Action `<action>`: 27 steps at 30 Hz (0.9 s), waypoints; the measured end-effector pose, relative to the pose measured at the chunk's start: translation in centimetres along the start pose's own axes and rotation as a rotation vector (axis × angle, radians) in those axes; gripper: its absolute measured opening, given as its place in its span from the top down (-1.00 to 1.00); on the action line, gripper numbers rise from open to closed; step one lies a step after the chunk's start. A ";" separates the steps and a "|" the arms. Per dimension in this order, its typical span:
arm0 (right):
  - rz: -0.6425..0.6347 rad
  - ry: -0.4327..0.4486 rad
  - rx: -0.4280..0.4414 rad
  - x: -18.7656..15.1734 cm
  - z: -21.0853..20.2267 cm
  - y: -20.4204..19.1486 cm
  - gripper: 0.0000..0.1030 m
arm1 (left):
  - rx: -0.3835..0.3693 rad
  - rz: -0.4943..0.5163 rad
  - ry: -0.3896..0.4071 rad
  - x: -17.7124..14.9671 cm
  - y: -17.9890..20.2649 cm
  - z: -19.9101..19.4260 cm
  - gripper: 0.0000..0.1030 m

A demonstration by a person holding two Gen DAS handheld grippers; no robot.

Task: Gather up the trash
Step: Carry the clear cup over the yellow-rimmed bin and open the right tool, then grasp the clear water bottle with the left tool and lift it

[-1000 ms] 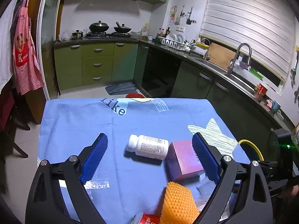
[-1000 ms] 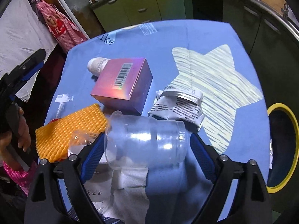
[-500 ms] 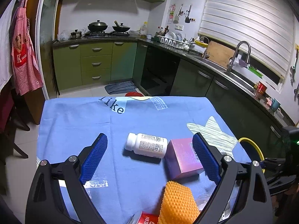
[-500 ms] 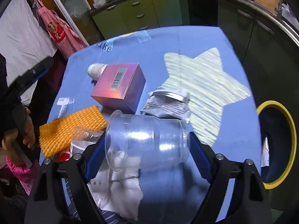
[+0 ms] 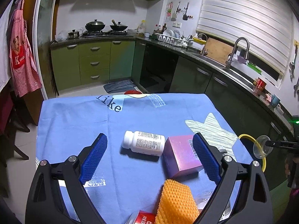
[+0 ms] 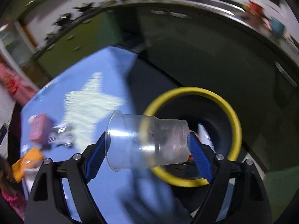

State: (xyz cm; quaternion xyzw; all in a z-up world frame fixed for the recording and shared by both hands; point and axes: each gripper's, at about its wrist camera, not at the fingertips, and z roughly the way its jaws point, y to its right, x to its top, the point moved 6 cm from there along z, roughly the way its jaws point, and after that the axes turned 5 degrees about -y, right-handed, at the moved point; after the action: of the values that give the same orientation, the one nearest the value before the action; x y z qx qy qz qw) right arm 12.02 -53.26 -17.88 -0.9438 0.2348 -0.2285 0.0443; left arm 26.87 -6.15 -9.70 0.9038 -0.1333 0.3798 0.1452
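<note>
With the right gripper (image 6: 147, 147) clamped endwise on the clear plastic cup (image 6: 147, 140) just short of the yellow-rimmed bin (image 6: 190, 136), an early release could bounce it off the near rim; the left gripper (image 5: 149, 160) stands apart, empty.

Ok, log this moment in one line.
right gripper: shut on clear cup | over yellow-rimmed bin | left gripper: open, empty
</note>
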 end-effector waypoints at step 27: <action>0.063 0.183 -0.030 -3.6 -2.5 3.6 -0.70 | 0.009 0.057 -0.121 -5.3 8.3 -3.4 -0.79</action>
State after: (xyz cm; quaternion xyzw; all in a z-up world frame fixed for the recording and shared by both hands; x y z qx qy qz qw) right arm 6.55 -54.71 -17.79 -0.9115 0.2710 -0.3088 0.0159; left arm 18.18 -11.89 -9.94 0.9217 -0.1657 0.3288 0.1221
